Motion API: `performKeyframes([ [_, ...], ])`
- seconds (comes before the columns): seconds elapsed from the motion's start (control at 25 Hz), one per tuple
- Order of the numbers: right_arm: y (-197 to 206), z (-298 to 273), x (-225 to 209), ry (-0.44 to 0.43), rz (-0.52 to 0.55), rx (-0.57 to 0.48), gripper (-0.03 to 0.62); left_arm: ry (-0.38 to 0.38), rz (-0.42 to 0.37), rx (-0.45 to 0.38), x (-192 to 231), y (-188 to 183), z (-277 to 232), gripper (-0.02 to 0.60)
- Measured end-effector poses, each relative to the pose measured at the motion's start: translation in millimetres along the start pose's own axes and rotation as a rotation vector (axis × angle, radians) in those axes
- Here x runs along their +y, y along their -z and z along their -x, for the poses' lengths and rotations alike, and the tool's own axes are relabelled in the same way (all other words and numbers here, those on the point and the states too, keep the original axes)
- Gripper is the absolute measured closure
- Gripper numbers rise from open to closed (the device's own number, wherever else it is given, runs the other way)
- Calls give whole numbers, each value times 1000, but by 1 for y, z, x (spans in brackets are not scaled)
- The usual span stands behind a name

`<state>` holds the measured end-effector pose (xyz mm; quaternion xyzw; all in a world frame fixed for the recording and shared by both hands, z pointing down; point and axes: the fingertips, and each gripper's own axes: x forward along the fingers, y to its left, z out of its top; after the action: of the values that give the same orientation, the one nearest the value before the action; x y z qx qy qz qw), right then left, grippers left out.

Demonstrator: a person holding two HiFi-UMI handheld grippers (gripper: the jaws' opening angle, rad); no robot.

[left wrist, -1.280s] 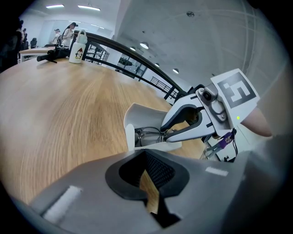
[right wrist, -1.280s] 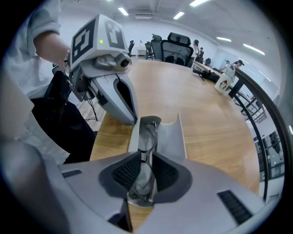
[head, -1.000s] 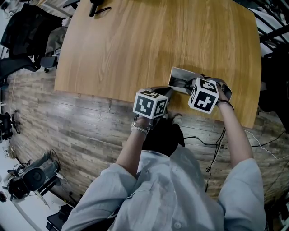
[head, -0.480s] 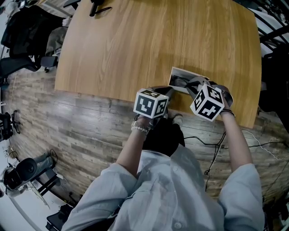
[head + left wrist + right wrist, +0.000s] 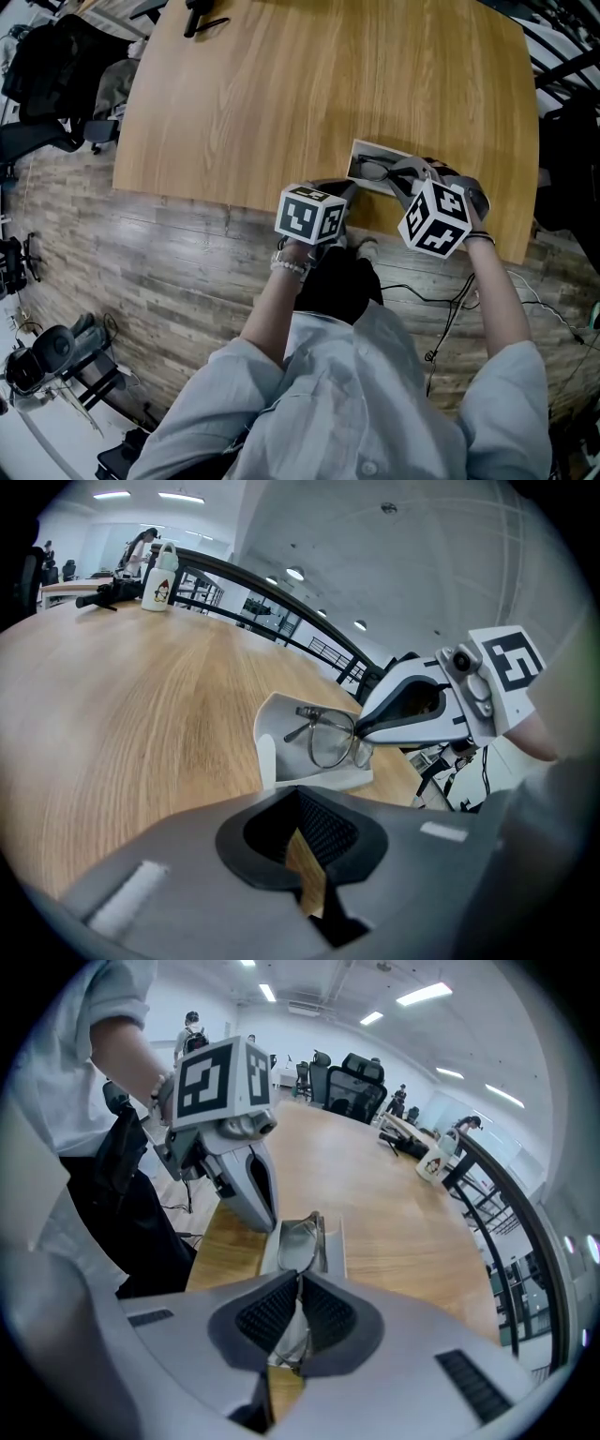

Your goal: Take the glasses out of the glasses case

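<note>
An open white glasses case (image 5: 367,150) lies on the wooden table (image 5: 309,84) near its front edge. My right gripper (image 5: 400,178) is shut on the thin-framed glasses (image 5: 375,171), one lens end pinched between its pads (image 5: 298,1302). The glasses (image 5: 330,738) hang tilted just above the case's floor (image 5: 272,719), with their far end still over the case (image 5: 336,1246). My left gripper (image 5: 342,190) rests at the case's near left end. Its jaws (image 5: 305,855) look shut, with only a sliver of table wood showing between the pads.
A white mug (image 5: 161,574) and a black object (image 5: 202,17) stand at the table's far side. The table's front edge runs right under both grippers. Cables (image 5: 441,300) lie on the floor by the person's legs. Office chairs (image 5: 361,1077) stand beyond the table.
My right gripper has risen and tipped back toward the person, taking the glasses up off the case floor. The left gripper and the case have stayed put.
</note>
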<state>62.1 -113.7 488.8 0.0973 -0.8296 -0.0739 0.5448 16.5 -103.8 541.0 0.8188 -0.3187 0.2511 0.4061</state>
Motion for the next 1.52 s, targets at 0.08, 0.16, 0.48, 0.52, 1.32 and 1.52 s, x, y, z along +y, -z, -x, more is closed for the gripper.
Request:
performKeyframes([
  [0.08, -3, 6, 0, 1, 5, -4, 577, -1, -1, 0, 0, 0, 1, 577],
  [0.16, -3, 11, 0, 5, 10, -4, 577, -1, -2, 0, 0, 0, 1, 577],
  [0.48, 14, 29, 5, 14, -25, 5, 577, -4, -2, 0, 1, 0, 1, 577],
  [0.52, 19, 32, 6, 15, -32, 7, 577, -5, -2, 1, 1, 0, 1, 577],
  [1.32, 126, 65, 16, 54, -207, 76, 577, -20, -12, -5, 0, 0, 3, 577],
  [1.52, 144, 59, 18, 48, -249, 79, 577, -23, -14, -6, 0, 0, 3, 577],
])
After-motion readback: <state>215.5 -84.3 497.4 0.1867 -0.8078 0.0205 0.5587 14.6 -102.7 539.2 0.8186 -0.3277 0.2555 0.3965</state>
